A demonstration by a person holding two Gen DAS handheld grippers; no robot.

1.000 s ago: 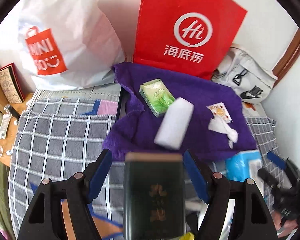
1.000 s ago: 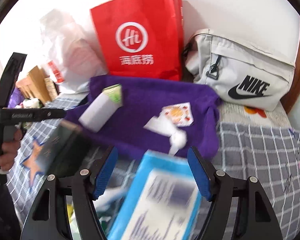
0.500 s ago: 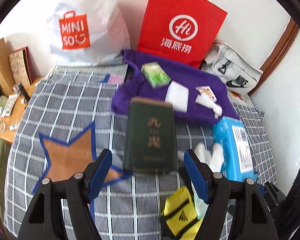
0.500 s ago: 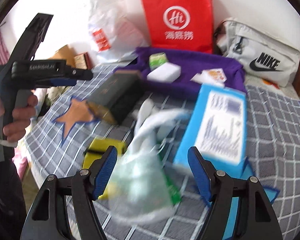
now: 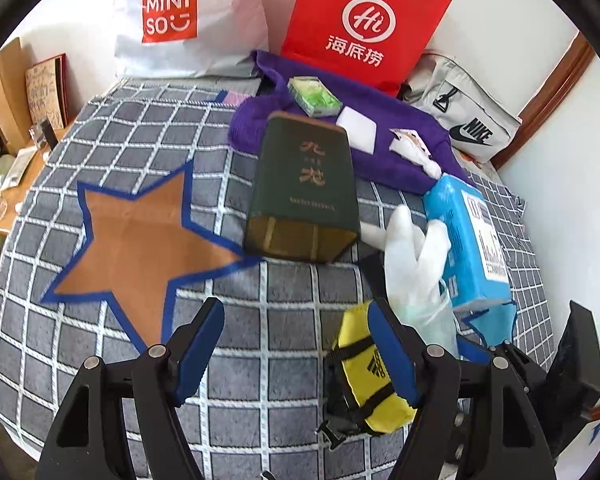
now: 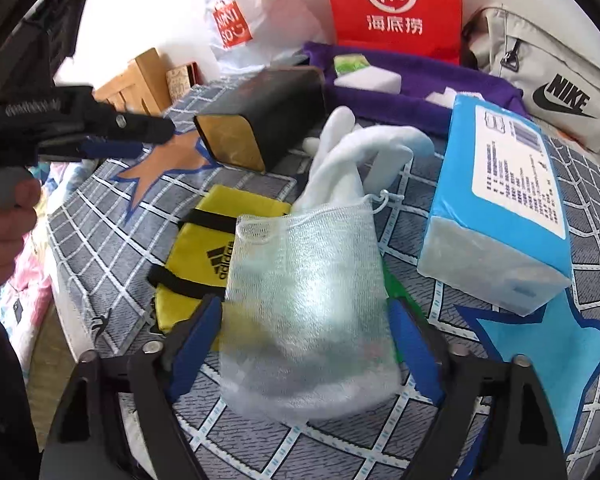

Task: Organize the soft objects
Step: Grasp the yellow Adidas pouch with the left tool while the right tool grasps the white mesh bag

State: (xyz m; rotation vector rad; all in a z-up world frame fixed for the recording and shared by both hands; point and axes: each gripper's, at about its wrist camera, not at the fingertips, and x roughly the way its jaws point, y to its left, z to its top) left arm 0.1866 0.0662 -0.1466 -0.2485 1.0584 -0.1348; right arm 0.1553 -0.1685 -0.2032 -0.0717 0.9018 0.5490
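Observation:
My right gripper (image 6: 304, 346) points down over a white mesh bag (image 6: 308, 304) that lies on the checked blanket (image 6: 480, 412). The bag fills the gap between the closing jaws, and its sides reach the blue pads (image 6: 196, 344). A white glove (image 6: 352, 152) lies just beyond it and a yellow pouch (image 6: 204, 248) to its left. My left gripper (image 5: 296, 352) hangs open over the blanket with nothing between its fingers. That yellow pouch (image 5: 372, 384) lies partly behind its right finger (image 5: 392, 352). Farther off are the glove (image 5: 416, 256) and a blue tissue pack (image 5: 468, 240).
A dark green tin (image 5: 304, 184) lies beside an orange star patch (image 5: 140, 240). Behind it a purple towel (image 5: 400, 164) carries a green packet (image 5: 314, 96) and a white block (image 5: 356, 128). Shopping bags (image 5: 364, 20) and a grey pouch (image 5: 468, 120) line the wall. A hand (image 6: 4, 216) holds the left tool.
Both grippers drew back from the purple towel. The dark tin left the left jaws and the blue pack the right ones; both lie on the blanket. The mesh bag came between the right fingers.

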